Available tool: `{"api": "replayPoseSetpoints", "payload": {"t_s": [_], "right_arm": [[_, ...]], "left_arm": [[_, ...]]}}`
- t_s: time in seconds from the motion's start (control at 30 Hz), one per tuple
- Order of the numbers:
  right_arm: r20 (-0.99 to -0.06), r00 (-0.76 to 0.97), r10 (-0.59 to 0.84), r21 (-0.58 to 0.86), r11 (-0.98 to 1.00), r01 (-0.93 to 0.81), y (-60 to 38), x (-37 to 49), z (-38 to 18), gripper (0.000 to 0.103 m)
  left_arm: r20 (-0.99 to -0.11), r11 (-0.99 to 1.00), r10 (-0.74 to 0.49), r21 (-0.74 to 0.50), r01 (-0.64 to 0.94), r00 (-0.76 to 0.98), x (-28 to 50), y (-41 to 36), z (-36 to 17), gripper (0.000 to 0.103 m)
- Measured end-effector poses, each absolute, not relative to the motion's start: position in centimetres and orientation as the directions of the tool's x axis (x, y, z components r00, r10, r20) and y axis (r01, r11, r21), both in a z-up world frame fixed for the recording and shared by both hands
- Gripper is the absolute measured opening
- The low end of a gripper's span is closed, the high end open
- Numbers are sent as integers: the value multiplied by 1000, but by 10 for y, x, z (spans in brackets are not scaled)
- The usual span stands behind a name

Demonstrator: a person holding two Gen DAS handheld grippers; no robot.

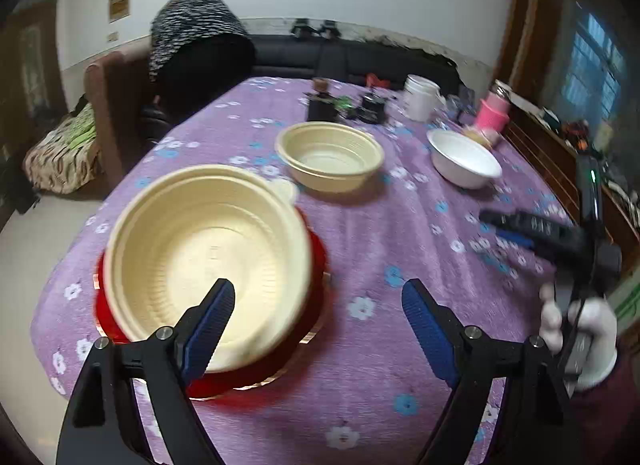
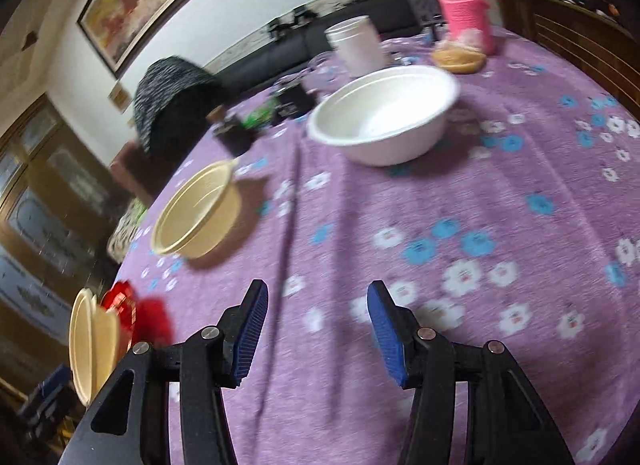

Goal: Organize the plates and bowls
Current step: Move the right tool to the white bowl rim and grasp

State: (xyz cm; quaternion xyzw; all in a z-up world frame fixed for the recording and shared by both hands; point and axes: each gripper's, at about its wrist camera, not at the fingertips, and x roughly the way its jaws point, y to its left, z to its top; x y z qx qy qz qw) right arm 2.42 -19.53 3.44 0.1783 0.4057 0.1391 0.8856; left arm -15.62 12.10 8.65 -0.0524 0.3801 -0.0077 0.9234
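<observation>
A large cream bowl (image 1: 200,253) sits on a red plate (image 1: 256,373) at the near left of the purple flowered table (image 1: 380,345). My left gripper (image 1: 318,293) is open; its left finger hangs over the bowl and its right finger over bare cloth, neither pressing. Farther back stand a smaller cream bowl (image 1: 330,161) and a white bowl (image 1: 464,163). A gloved hand (image 1: 576,329) holds my right gripper (image 1: 532,231) at the right. In the right wrist view that right gripper (image 2: 318,293) is open over the cloth with nothing in it; the white bowl (image 2: 384,117) lies ahead, the smaller cream bowl (image 2: 200,213) to the left.
At the table's far side stand a white mug (image 1: 418,99), a pink bottle (image 1: 494,111) and small dark items (image 1: 344,107). A chair draped with patterned cloth (image 1: 196,49) stands at the back left. A wooden bench (image 1: 560,169) runs along the right edge.
</observation>
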Motion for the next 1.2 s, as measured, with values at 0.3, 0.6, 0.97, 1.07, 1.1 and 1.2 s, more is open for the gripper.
{"api": "replayPoseSetpoints", "payload": {"t_s": [0.3, 0.6, 0.97, 1.07, 1.1, 1.2], "right_arm": [[-642, 725, 250, 464, 879, 109, -256, 85, 43, 56], [-624, 723, 297, 551, 823, 138, -278, 142, 23, 56], [-621, 704, 344, 577, 809, 114, -293, 158, 15, 56], [-613, 706, 354, 586, 804, 105, -295, 157, 16, 56], [-612, 706, 356, 586, 803, 103, -296, 157, 16, 56], [-619, 702, 353, 573, 814, 95, -293, 158, 15, 56]], "left_arm": [[-738, 997, -79, -60, 52, 670, -146, 78, 74, 85], [-758, 995, -60, 11, 104, 649, -126, 41, 67, 85], [-764, 985, -162, -83, 154, 624, 15, -16, 104, 85], [-779, 989, -120, -39, 145, 615, 59, -29, 105, 85], [-786, 990, -110, -33, 135, 609, 70, -31, 104, 85], [-822, 993, -98, -44, 109, 562, 106, -36, 91, 85]]}}
